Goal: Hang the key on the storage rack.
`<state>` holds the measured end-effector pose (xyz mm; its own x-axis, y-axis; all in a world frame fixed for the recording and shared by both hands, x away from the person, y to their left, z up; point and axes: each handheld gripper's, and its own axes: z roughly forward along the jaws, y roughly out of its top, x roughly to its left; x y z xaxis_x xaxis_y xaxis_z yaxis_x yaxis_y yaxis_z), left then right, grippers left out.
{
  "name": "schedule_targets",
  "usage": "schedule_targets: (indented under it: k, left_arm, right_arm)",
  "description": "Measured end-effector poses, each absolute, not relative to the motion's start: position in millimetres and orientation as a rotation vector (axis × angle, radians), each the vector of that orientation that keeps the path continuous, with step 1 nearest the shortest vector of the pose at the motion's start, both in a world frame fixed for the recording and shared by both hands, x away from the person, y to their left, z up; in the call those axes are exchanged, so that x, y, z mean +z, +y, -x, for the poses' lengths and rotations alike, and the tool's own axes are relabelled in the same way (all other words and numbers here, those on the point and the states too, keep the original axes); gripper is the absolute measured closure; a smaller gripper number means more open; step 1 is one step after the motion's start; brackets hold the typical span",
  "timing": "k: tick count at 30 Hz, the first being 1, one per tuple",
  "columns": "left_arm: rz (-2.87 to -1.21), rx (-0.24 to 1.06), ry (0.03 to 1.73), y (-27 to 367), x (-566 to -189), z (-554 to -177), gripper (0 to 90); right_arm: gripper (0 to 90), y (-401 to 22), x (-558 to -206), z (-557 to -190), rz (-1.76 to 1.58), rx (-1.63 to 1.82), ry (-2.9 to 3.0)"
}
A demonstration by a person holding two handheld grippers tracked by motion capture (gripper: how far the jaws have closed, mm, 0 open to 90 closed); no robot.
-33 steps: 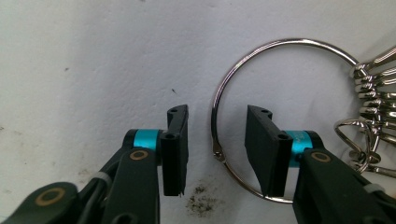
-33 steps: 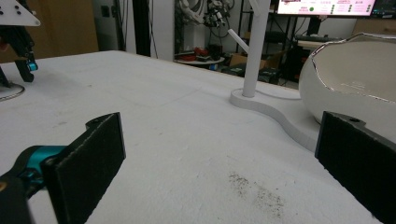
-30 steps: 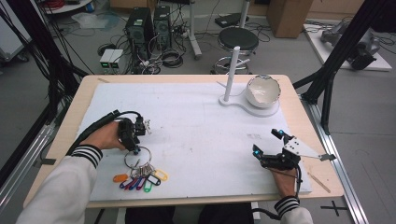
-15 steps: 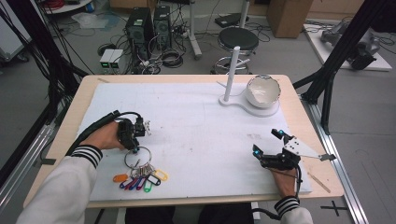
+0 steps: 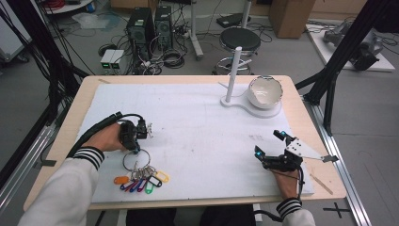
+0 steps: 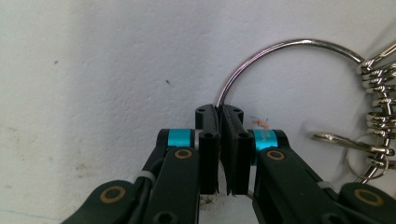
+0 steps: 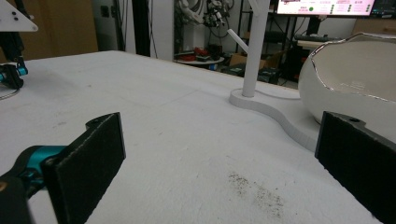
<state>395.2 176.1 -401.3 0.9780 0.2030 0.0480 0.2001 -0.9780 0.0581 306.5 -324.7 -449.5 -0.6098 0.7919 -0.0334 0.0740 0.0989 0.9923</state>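
A large metal key ring [image 5: 124, 162] lies on the white sheet near the front left, with several keys and coloured tags [image 5: 141, 181] fanned out toward the person. My left gripper [image 5: 136, 150] points down at the ring's far side. Its jaws have just been closing and now pinch the ring's wire [image 6: 280, 46] between the pads, as the left gripper [image 6: 219, 112] view shows. My right gripper [image 5: 269, 142] rests at the front right with its jaws wide apart and nothing between them [image 7: 224, 163].
A white stand with an upright post [image 5: 234, 75] and a white bowl [image 5: 266, 92] sits at the back right, also ahead of the right gripper as post [image 7: 254, 51] and bowl [image 7: 355, 74]. A thin wooden stick [image 5: 322, 183] lies by the table's right edge.
The left gripper's jaws have closed onto the key ring. Both hands have kept their places.
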Motion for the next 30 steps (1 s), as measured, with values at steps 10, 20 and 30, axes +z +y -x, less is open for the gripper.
schedule_targets:
  k: [10,20,30]
  left_arm:
    - [-3.052,0.122,0.31,174.8,-391.9,-394.7,85.7]
    - [-2.919,0.158,0.415,181.4,-363.4,-389.2,85.6]
    - [-2.729,0.16,0.438,175.4,-334.9,-382.8,86.4]
  right_arm:
    - [1.2,-325.0,-449.4,-306.4,-0.862,1.571,1.791]
    - [1.1,-327.7,-449.0,-308.6,-0.889,1.584,1.771]
    - [1.1,-325.3,-433.0,-314.0,-0.903,1.684,1.828]
